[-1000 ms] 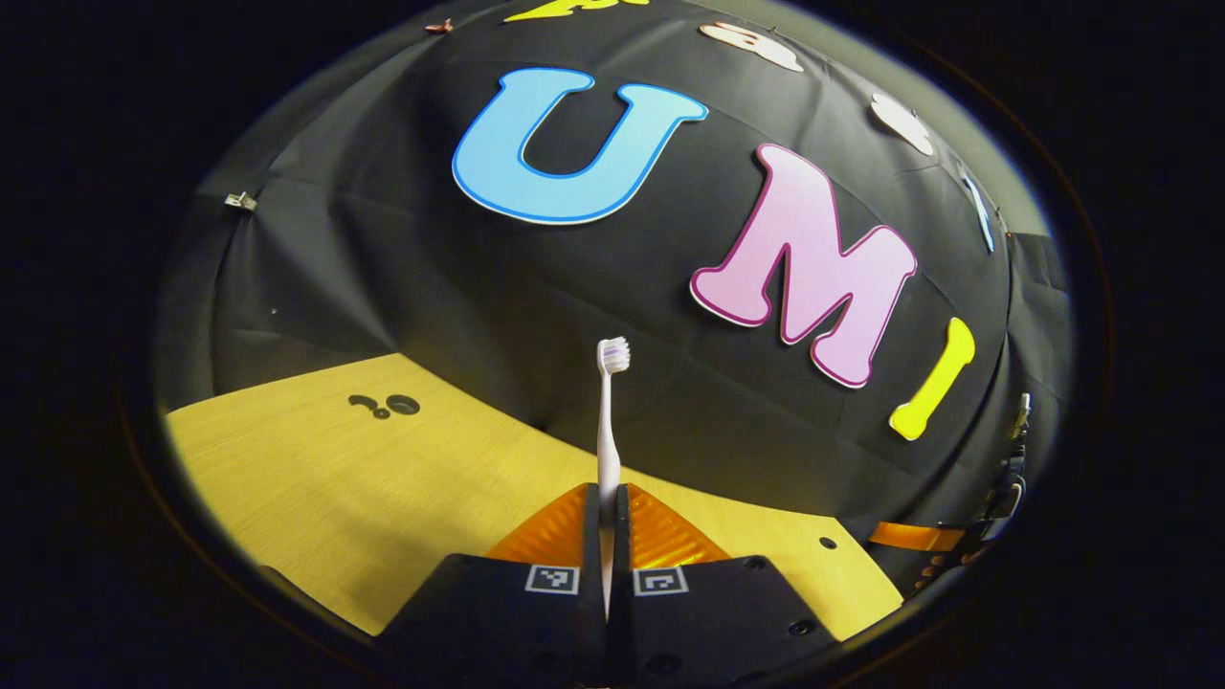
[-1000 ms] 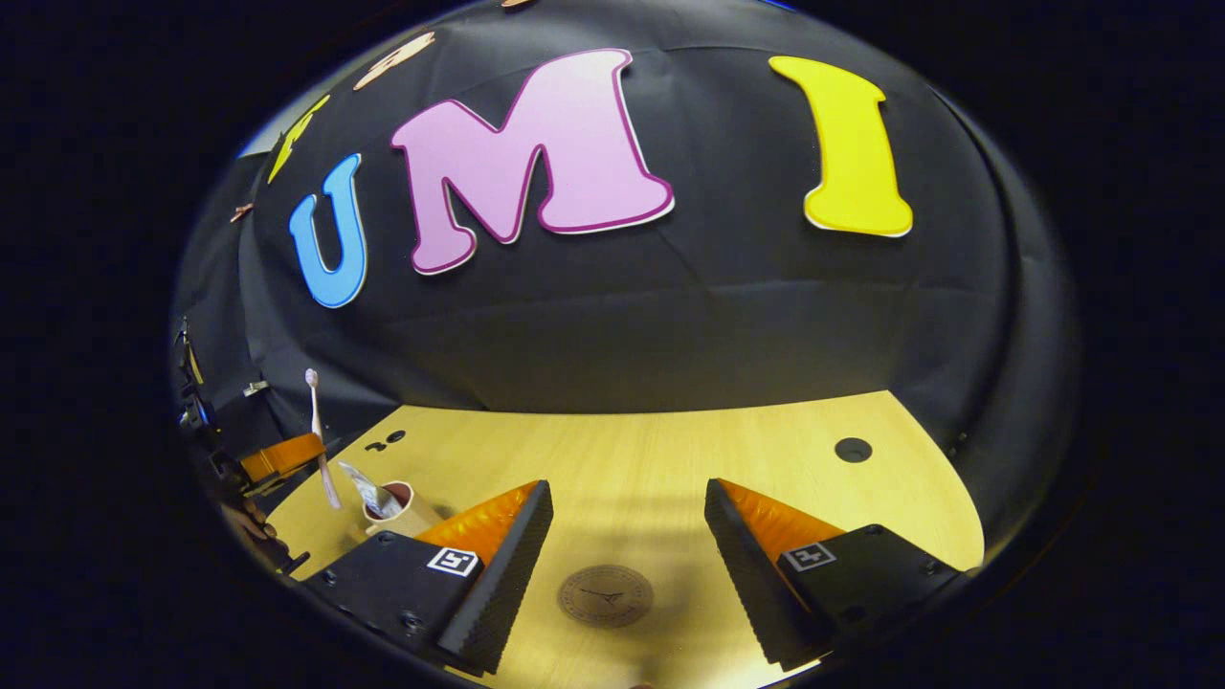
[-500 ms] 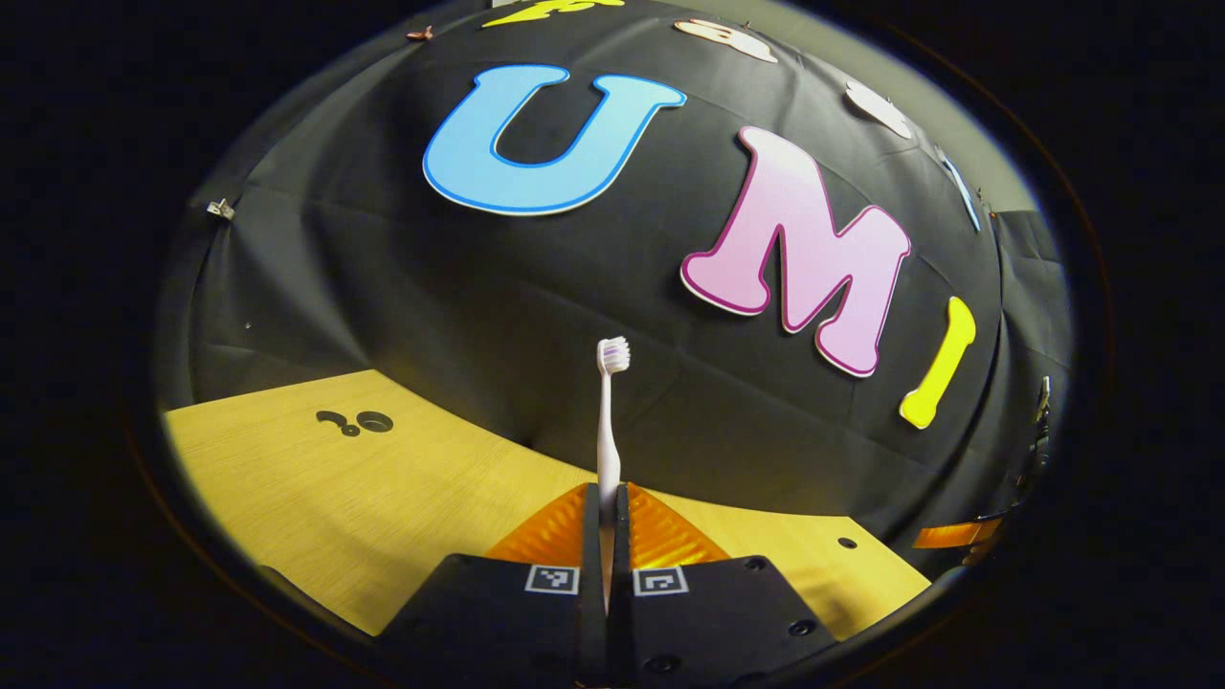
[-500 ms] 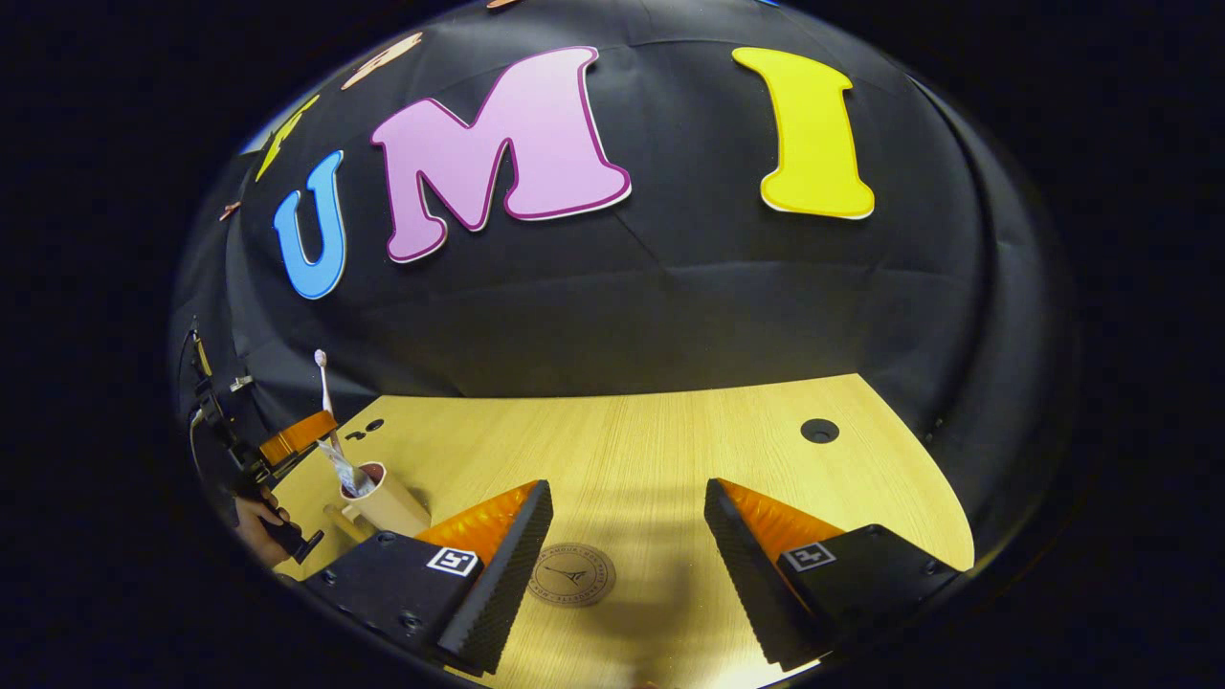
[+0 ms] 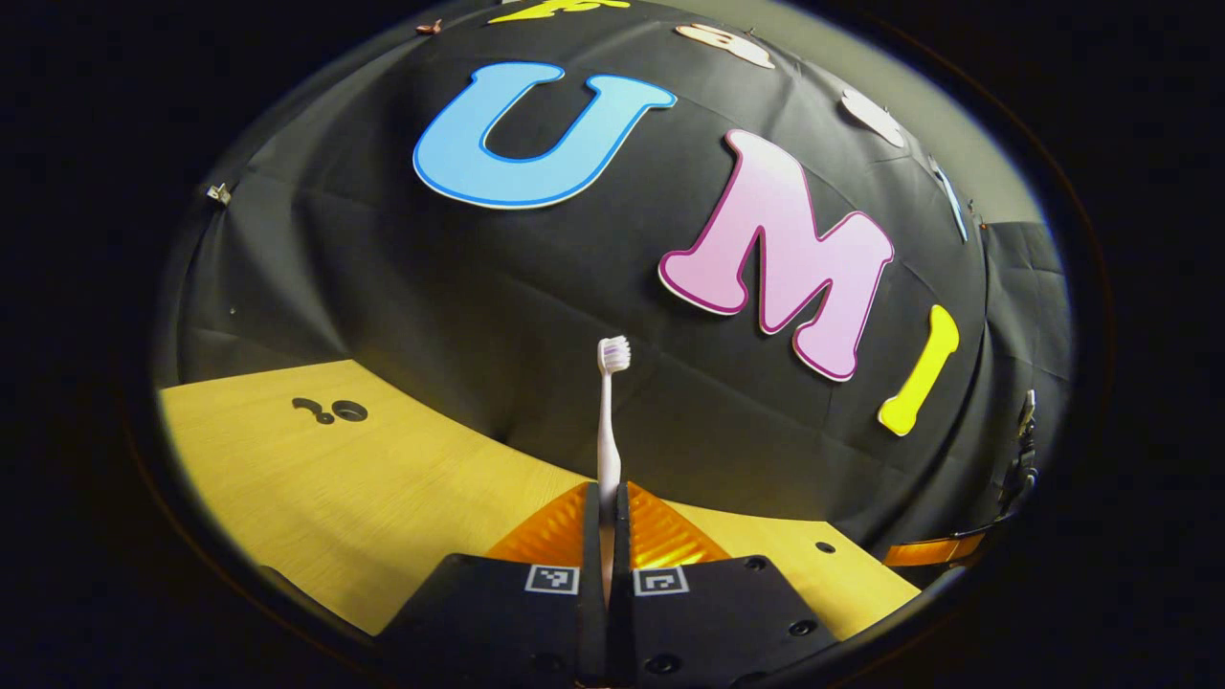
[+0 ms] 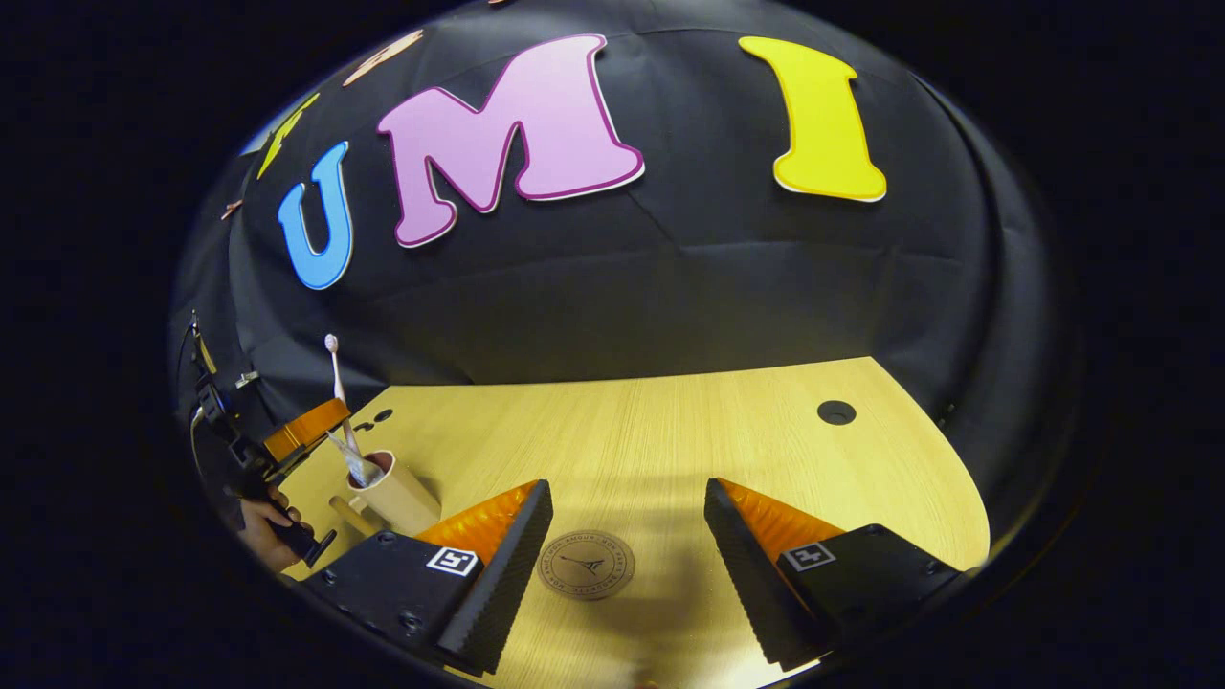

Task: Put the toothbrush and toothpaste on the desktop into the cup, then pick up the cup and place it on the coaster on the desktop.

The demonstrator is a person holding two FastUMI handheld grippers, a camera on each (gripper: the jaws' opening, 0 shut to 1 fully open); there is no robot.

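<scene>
- You are working at a pale wooden desktop (image 6: 670, 431) backed by a black cloth wall (image 6: 670, 287); a round cable hole (image 6: 835, 412) sits in the desktop toward its far right in the right gripper view.
- Your left gripper (image 5: 606, 498) is clenched on the toothbrush (image 5: 609, 421), both fingers pressing its handle, with the bristled head pointing straight up against the wall in the left gripper view.
- In the right gripper view that same left gripper (image 6: 308, 431) shows at the far left edge, held by your hand (image 6: 263, 522), and the toothbrush (image 6: 337, 378) rises from it with its lower end at the mouth of the cup (image 6: 394, 493).
- The cup stands upright on the desktop, and the toothpaste (image 6: 356, 464) leans inside it, its end sticking out above the rim.
- You cannot tell from these views whether the toothbrush tip is already inside the cup or just over it.
- Your right gripper (image 6: 627, 531) is released, its fingers spread wide and low over the desktop.
- The round brown coaster (image 6: 586, 565) lies flat on the desktop between those two fingers, to the right of the cup and apart from it.
</scene>
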